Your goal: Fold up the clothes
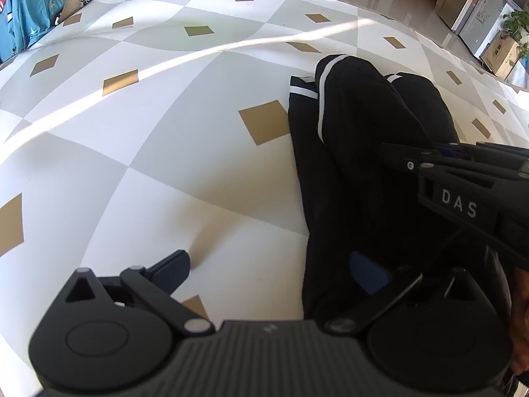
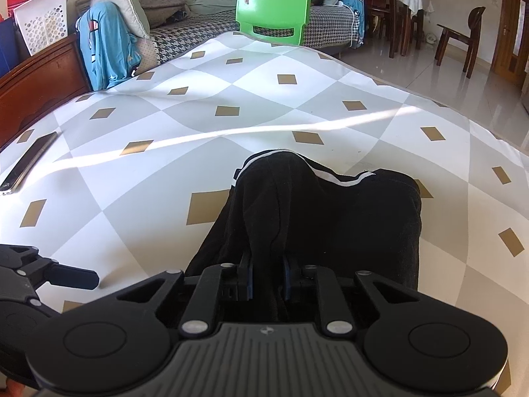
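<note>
A black garment (image 1: 363, 125) with white stripes lies bunched on the diamond-patterned table cover (image 1: 165, 165). My left gripper (image 1: 269, 264) stands wide open at the garment's near left edge. One of its fingers (image 1: 172, 271) is over bare cover and the other, with its blue pad, is over the black cloth. My right gripper (image 2: 267, 274) is shut on a raised fold of the black garment (image 2: 330, 211), its pads pinching the cloth. It also shows from the side in the left wrist view, right gripper (image 1: 396, 158) reaching in over the garment.
A phone (image 2: 29, 162) lies near the cover's left edge. Beyond the far edge stand a green chair (image 2: 274, 13) and a houndstooth sofa with a blue garment (image 2: 105, 53) and cushions. Wooden chairs (image 2: 459, 39) stand on the tiled floor at right.
</note>
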Tool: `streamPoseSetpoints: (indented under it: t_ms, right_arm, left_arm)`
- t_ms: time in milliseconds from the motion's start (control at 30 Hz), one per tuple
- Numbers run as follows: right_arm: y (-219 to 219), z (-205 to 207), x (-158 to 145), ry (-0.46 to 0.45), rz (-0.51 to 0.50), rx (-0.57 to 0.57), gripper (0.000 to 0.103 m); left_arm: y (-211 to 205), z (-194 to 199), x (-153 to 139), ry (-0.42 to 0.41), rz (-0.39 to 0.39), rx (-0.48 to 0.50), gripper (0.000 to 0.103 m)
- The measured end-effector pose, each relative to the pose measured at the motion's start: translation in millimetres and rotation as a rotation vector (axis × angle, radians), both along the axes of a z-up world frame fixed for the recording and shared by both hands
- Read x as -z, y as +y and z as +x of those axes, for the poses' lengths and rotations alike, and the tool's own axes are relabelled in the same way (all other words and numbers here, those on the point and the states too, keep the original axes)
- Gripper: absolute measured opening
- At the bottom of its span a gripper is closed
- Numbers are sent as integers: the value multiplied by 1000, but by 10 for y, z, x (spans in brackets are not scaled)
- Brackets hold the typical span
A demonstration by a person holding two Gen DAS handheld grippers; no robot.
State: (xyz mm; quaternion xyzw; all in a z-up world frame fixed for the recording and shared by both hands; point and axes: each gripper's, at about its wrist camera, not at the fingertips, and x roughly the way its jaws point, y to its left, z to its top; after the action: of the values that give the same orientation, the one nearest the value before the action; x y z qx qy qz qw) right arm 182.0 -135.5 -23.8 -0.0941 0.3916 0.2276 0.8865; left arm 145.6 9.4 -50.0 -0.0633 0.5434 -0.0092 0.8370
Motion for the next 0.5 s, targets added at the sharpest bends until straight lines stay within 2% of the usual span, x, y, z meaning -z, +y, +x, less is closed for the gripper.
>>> streamPoseSetpoints:
  t_ms: [100,267,367,433,500]
  right_arm:
    - [-31,-51,-108,-69,-48,32,12]
    - [-87,-198,-326,-288,-252,101,11]
    - [-144,-253,-411,-388,-342,155,11]
    - [-158,-280,-410,-442,-410,177,11]
    - [-149,-289,-354,-456,-452,153,11]
  left_arm:
    - [-7,7,1,0,2,1,103]
    - [-31,11,-3,-4,8,1,103]
    - [-50,11,-8,-8,12,1,103]
    - [-55,10,-15,-11,14,-4,103]
    - [-56,9,-26,-15,13,-10,103]
